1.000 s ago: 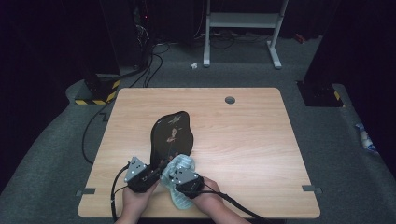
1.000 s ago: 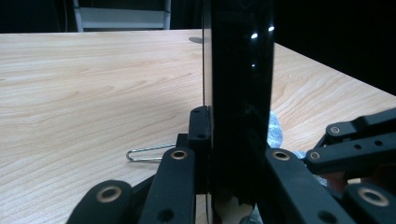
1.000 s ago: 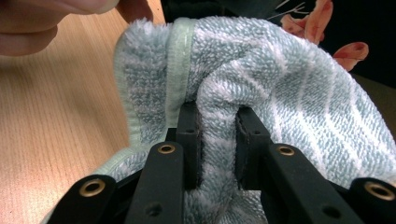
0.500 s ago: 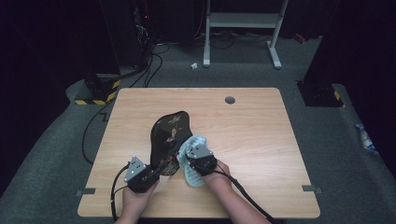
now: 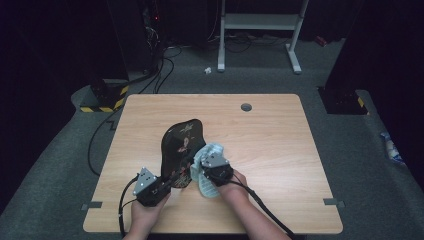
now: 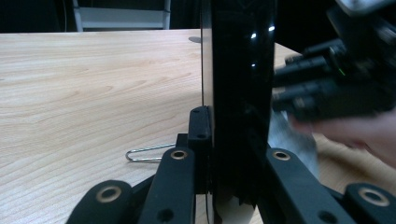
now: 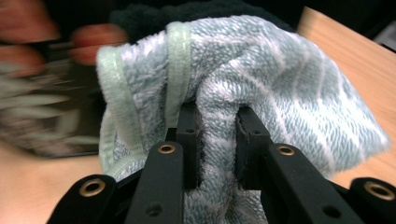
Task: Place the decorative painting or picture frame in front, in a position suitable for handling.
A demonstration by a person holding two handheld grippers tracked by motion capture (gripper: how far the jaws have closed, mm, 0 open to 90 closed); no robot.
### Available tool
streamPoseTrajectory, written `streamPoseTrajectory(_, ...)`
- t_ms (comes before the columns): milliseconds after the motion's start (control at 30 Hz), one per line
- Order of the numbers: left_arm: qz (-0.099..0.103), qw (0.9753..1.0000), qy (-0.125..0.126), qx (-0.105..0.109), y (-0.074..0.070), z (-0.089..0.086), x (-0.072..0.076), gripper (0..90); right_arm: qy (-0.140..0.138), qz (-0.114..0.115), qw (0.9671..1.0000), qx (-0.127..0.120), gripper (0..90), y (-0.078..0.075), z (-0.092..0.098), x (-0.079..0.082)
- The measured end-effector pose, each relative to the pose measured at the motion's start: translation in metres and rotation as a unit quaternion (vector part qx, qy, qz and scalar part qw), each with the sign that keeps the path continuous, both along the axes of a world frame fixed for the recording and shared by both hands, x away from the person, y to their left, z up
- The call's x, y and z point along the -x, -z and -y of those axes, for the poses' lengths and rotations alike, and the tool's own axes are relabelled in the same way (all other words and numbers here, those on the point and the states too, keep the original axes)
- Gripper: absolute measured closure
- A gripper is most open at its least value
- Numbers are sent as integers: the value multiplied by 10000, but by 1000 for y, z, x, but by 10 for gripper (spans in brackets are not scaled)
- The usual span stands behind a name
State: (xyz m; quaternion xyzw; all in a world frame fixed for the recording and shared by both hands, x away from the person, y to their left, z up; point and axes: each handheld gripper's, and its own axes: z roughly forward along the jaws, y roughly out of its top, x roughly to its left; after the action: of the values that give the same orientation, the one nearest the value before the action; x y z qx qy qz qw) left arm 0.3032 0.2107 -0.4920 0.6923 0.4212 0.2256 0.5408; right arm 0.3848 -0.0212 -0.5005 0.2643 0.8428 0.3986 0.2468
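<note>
A glossy black tray [image 5: 181, 145] with a painted flower pattern lies tilted on the wooden table [image 5: 265, 130]. My left gripper [image 5: 167, 184] is shut on its near edge; in the left gripper view the tray [image 6: 238, 79] stands edge-on between the jaws of that gripper [image 6: 229, 154]. My right gripper [image 5: 199, 170] is shut on a pale blue-green towel [image 5: 209, 167] and presses it against the tray's right side. The towel [image 7: 261, 79] bunches around the gripper [image 7: 217, 135] in the right gripper view.
A small wire clip [image 6: 149, 153] lies on the table left of the tray. A round cable hole [image 5: 246, 106] sits near the far edge. Cables [image 5: 125, 210] trail from both grippers off the near edge. A white stand [image 5: 260, 30] is on the floor beyond.
My right gripper has carried the towel up and away from me along the tray's right side. The left gripper has kept its hold on the tray.
</note>
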Motion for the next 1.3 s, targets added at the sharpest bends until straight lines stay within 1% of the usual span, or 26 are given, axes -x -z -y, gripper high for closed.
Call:
streamPoseTrajectory(67,-13,10000,9,-29,0,-1,0,798,-201,-18,9998,24,741,3,-7,13)
streamPoseTrajectory(100,-5,10000,-2,8,0,0,0,798,-310,-54,9995,14,741,4,-10,19)
streamPoseTrajectory(200,-3,10000,-2,12,0,0,0,799,-645,-133,9978,47,741,8,-19,40)
streamPoseTrajectory(267,0,10000,-1,5,0,0,0,799,-857,-128,9962,58,741,9,-25,52)
streamPoseTrajectory(333,-14,10000,16,-20,0,0,0,800,-995,-114,9950,49,741,8,-28,60)
streamPoseTrajectory(367,-17,10000,16,-18,0,0,0,800,-1010,-95,9948,75,741,8,-29,60)
streamPoseTrajectory(467,-20,10000,1,22,0,0,0,800,-913,-130,9957,58,740,7,-26,53)
streamPoseTrajectory(567,-23,10000,-2,29,0,-1,0,799,-667,-144,9976,68,740,7,-18,37)
streamPoseTrajectory(667,-20,10000,-11,23,0,0,0,798,-377,-153,9991,89,740,7,-9,17)
streamPoseTrajectory(733,-14,10000,-14,25,0,0,0,798,-234,-161,9996,90,740,7,-4,8)
streamPoseTrajectory(800,-14,10000,-14,27,0,0,0,798,-33,-168,9998,99,740,8,1,-2)
streamPoseTrajectory(900,-16,10000,-7,27,0,0,0,798,278,-238,9993,105,740,10,11,-17)
streamPoseTrajectory(933,-17,10000,-6,28,0,0,0,798,338,-255,9990,120,740,11,13,-21)
streamPoseTrajectory(1033,-13,10000,-6,32,0,0,0,798,421,-295,9986,141,740,14,18,-27)
streamPoseTrajectory(1100,-9,10000,-6,32,0,0,0,798,429,-298,9985,143,739,14,19,-27)
streamPoseTrajectory(1167,-4,10000,-7,32,0,0,0,798,432,-286,9986,128,739,12,19,-26)
streamPoseTrajectory(1300,15,10000,-5,19,1,-1,0,796,376,-188,9991,43,739,4,21,-18)
